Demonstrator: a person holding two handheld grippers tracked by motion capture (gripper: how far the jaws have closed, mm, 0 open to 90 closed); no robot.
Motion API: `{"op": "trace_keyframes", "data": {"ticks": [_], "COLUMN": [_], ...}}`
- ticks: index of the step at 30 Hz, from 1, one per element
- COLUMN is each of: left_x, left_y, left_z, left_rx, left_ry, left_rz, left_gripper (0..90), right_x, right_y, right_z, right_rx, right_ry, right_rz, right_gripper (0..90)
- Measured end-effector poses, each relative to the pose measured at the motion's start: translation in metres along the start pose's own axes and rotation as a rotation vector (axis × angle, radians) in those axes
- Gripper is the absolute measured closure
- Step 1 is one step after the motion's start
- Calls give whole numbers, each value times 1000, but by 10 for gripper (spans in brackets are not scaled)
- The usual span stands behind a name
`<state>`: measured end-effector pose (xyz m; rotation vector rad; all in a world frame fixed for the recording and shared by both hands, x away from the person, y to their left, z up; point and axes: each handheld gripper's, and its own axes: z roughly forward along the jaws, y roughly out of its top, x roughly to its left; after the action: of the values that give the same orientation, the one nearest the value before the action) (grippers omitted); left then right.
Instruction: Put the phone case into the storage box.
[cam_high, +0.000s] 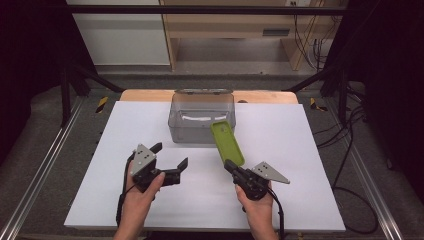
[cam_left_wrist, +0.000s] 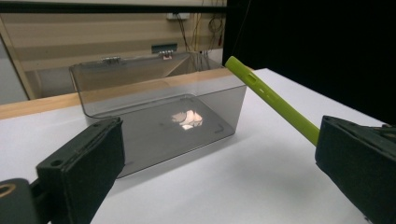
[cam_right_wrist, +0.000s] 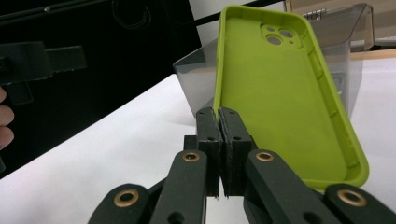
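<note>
A lime-green phone case (cam_high: 227, 142) is held up off the table, hollow side showing, camera cutouts at its far end. My right gripper (cam_high: 229, 165) is shut on the case's rim near its lower end. In the right gripper view the jaws (cam_right_wrist: 218, 121) pinch the left edge of the case (cam_right_wrist: 285, 93). The case's far end reaches the front right corner of a clear grey plastic box (cam_high: 200, 120). My left gripper (cam_high: 171, 155) hangs open and empty to the left, in front of the box. The left gripper view has the box (cam_left_wrist: 159, 107) and the case (cam_left_wrist: 275, 100) edge-on.
The box stands open at the back middle of the white tabletop (cam_high: 300, 150), its lid tipped back behind it. A wooden edge (cam_high: 140, 95) runs along the far side. Dark frame rails and cables flank the table.
</note>
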<state>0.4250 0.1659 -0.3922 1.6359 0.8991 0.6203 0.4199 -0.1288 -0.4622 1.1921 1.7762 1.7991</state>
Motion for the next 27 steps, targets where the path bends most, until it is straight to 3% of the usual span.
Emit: {"op": "trace_keyframes", "data": {"ticks": [4,7,12,19,27], "left_x": [-8,-17,-27,-34,-45], "left_y": [3,7,8,12,8], "left_z": [10,24,35,43,58], "left_rx": [7,10,23,34,53], "left_ry": [0,-5,-26,-56,-94], "left_rz": [-20,-98,-155,-168,-249], "left_gripper": [13,18,19,20,21], "right_x": [-1,-3,-4,-1,0], "right_y": [-1,-2,-4,-5,-9], "right_z": [-2,-8,-11,-7,-2], "right_rx": [-11,-23,-31,-41,-54], "right_ry": [0,-8,-14,-1,5], "right_rz": [28,27,40,50,79], "right_gripper": [881,881,881,881,881]}}
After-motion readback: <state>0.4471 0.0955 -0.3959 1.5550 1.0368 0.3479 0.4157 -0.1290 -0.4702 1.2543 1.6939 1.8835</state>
